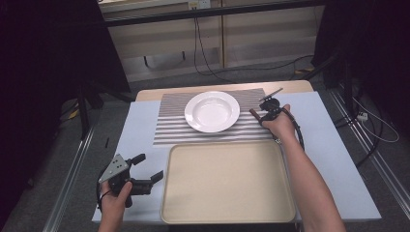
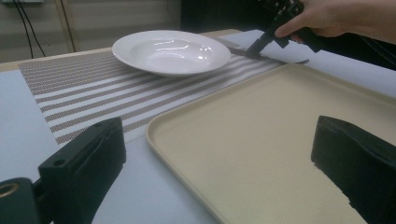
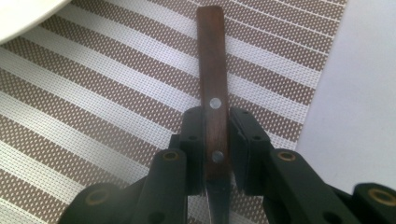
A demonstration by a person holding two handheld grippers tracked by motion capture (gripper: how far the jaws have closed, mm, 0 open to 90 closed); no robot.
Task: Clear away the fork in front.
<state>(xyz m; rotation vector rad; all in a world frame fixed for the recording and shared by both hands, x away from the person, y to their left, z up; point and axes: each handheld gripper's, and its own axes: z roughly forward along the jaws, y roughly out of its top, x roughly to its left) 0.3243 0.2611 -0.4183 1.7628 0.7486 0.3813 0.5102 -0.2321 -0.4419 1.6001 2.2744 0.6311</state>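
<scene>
Nearest the high camera sits a beige tray [image 1: 227, 182], bare, at the front of the pale blue surface [image 1: 329, 145]. Just left of it the left gripper [image 1: 147, 169] is held in a hand [image 1: 115, 195] low over the surface, its fingers spread wide with nothing between them. That gripper's own view backs this up: the two black fingers [image 2: 81, 163] stand far apart at the bottom corners, with the tray's near corner [image 2: 261, 140] lying between them.

Past the tray is a brown and white striped placemat [image 1: 174, 125], and a white deep plate [image 1: 212, 111] rests on it, roughly centered. To the right of the plate the right gripper [image 1: 263, 112] is over the mat's right edge, held by the other hand [image 1: 280, 123], with a cable looping back along the forearm.

From the high view you can barely make out what it's got, just a small brownish end poking out toward the plate. The right gripper view clears it up: it's a knife with a wooden handle [image 3: 212, 84], two metal rivets showing, and the fingers [image 3: 194, 140] are pinching the handle from both sides near the blade end. Handle hangs over the striped mat, with the plate's rim [image 3: 23, 14] in the top left corner. The left gripper view catches the same tool [image 2: 268, 39] from the side, tilted down toward the mat beside the plate [image 2: 170, 51]; whether it touches the mat I can't tell.
</scene>
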